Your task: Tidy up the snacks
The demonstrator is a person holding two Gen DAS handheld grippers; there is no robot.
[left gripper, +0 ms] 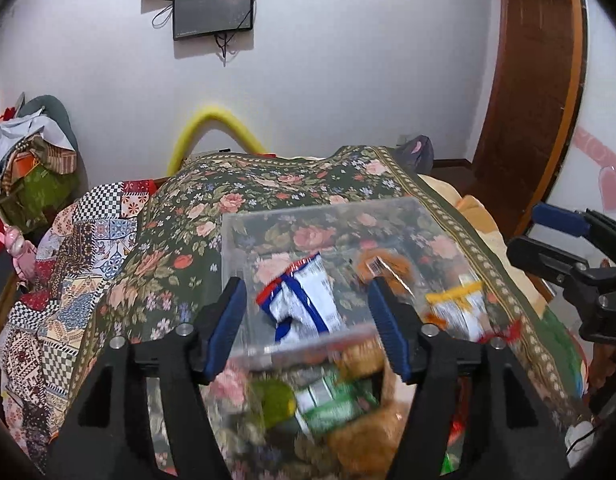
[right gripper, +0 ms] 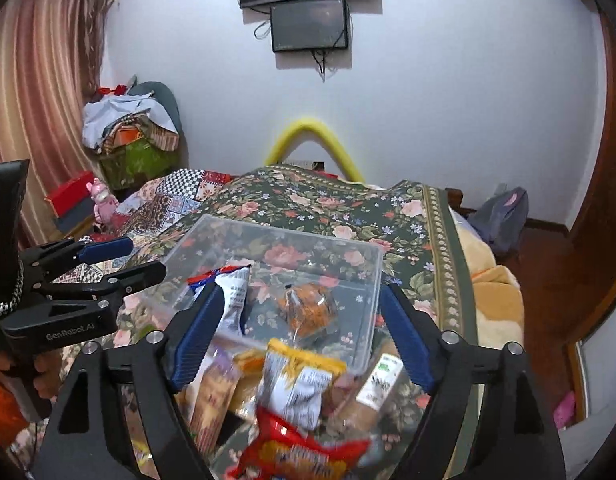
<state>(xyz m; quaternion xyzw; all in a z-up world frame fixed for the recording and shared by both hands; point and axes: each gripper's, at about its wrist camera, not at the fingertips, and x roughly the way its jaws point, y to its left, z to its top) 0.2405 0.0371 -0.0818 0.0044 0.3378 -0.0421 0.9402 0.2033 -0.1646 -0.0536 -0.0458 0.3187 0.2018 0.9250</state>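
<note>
Fingers (left gripper: 382, 312) (right gripper: 404, 332) spread on both grippers, left (left gripper: 306, 322), right (right gripper: 298, 338) | one clear bin (right gripper: 372, 280) holding two packets: white (right gripper: 236, 296), orange (right gripper: 308, 310)

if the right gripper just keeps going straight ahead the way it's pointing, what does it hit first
Probably the yellow and white snack packet lying just ahead between the open fingers of the right gripper, on the pile in front of the clear plastic bin. Depth is hard to judge in this fisheye view.

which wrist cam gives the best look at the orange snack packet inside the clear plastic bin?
Right wrist. The orange snack packet lies unobstructed between the open right gripper fingers, on the floor of the clear plastic bin. In the left wrist view the packet is partly hidden behind the left gripper finger and blurred.
</note>
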